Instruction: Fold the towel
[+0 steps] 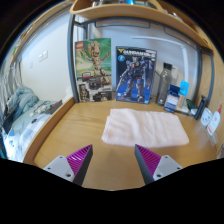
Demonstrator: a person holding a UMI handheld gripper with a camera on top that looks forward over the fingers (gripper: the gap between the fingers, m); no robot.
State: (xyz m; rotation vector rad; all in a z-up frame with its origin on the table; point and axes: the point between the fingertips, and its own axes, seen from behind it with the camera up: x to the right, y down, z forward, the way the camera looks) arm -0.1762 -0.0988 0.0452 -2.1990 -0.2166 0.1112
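A white towel (143,126) lies flat on the wooden table (75,130), folded into a rough rectangle, just beyond my fingers and a little to their right. My gripper (113,160) is open and empty, held above the bare table in front of the towel. Its two fingers with purple pads (78,158) stand wide apart, and nothing is between them.
Two boxes stand against the wall at the back of the table: a Groot box (92,70) and a blue robot-model box (134,73). Small items (177,97) stand at the back right. A bed with bedding (22,108) lies left of the table.
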